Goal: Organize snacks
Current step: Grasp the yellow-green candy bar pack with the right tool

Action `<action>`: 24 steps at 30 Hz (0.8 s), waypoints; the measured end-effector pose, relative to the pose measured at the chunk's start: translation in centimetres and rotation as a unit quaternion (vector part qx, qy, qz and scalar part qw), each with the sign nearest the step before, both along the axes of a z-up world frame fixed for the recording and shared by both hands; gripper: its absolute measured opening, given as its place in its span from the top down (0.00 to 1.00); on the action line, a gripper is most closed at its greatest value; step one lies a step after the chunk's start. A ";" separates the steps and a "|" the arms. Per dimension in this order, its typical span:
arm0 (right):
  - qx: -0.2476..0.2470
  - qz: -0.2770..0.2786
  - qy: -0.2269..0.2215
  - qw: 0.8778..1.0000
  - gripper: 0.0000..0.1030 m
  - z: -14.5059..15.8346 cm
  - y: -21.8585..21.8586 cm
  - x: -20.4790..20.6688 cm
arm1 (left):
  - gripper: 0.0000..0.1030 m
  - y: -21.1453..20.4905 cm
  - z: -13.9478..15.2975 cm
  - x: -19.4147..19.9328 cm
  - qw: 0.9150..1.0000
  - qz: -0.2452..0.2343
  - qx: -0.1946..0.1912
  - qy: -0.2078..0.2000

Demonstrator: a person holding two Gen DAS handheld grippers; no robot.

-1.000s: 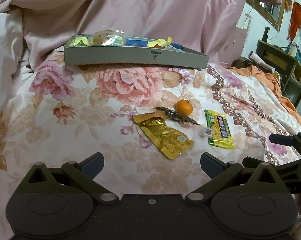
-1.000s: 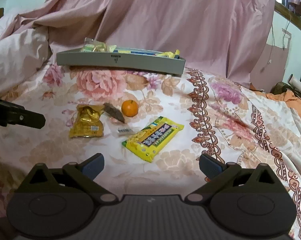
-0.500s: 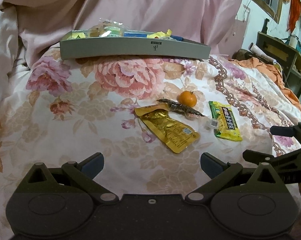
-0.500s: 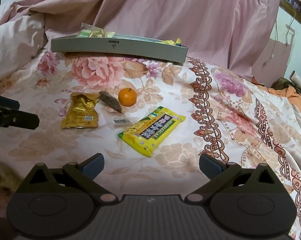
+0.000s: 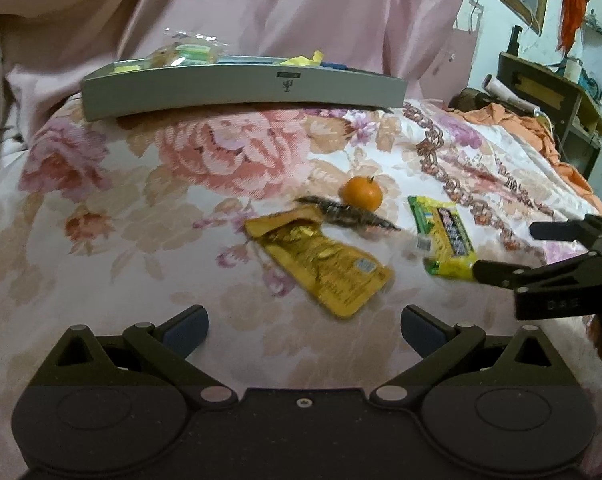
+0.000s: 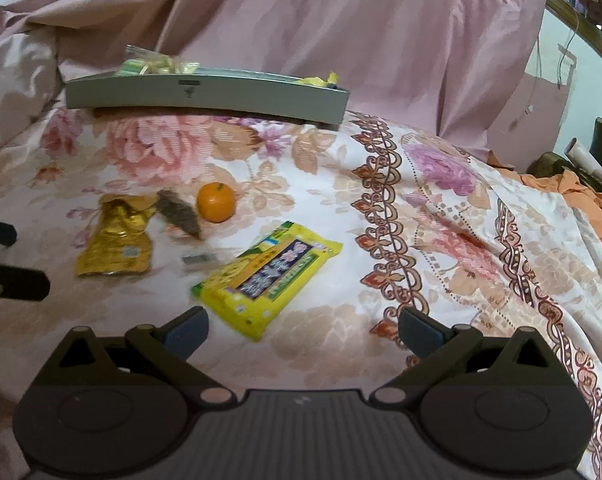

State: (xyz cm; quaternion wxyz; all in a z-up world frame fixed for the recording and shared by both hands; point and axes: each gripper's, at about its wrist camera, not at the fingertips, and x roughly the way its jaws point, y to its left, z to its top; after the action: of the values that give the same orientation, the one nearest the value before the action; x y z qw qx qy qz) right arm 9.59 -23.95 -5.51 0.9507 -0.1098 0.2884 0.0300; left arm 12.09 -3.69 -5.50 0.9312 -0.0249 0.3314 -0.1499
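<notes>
Both wide open and empty, right gripper [image 6: 303,326] just short of yellow packet [image 6: 267,276] flat on floral bedspread [image 6: 441,216], left gripper [image 5: 303,326] near gold pouch [image 5: 327,266], tray [image 5: 241,90] well beyond; thin, slippery wrapper on soft cloth, likely to slide or snag fabric.

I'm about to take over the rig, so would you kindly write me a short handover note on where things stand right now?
Left gripper: open, empty, low over the bedspread just short of the gold pouch.
Right gripper: open, empty, close in front of the yellow packet.
Loose on the floral bedspread: gold pouch, dark wrapped snack, orange, a small clear wrapper and the yellow packet.
Grey tray: at the far end of the bed, already holding several snacks.
Done: some snacks are in the tray.
Left: pick up the five loose items and put them in the tray.
</notes>
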 end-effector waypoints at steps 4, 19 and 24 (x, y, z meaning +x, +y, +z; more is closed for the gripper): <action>0.013 -0.011 0.007 1.000 0.00 0.0 -0.1 1.6 | 0.01 -0.2 0.1 0.9 1.000 -0.005 -0.014 -0.004; 0.041 -0.037 0.038 0.998 0.00 -0.3 1.5 6.9 | 0.01 1.2 -0.1 2.0 0.998 0.000 -0.054 0.012; 0.048 -0.014 0.048 0.998 0.06 -0.6 2.3 6.5 | 0.01 1.3 -0.1 1.9 0.998 0.001 -0.057 0.014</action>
State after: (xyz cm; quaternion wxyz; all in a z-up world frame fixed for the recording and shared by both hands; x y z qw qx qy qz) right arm 16.12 -21.63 -6.14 0.9404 -0.0578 0.3333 0.0354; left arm 14.01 -2.42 -5.60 0.9236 -0.0802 0.3353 -0.1674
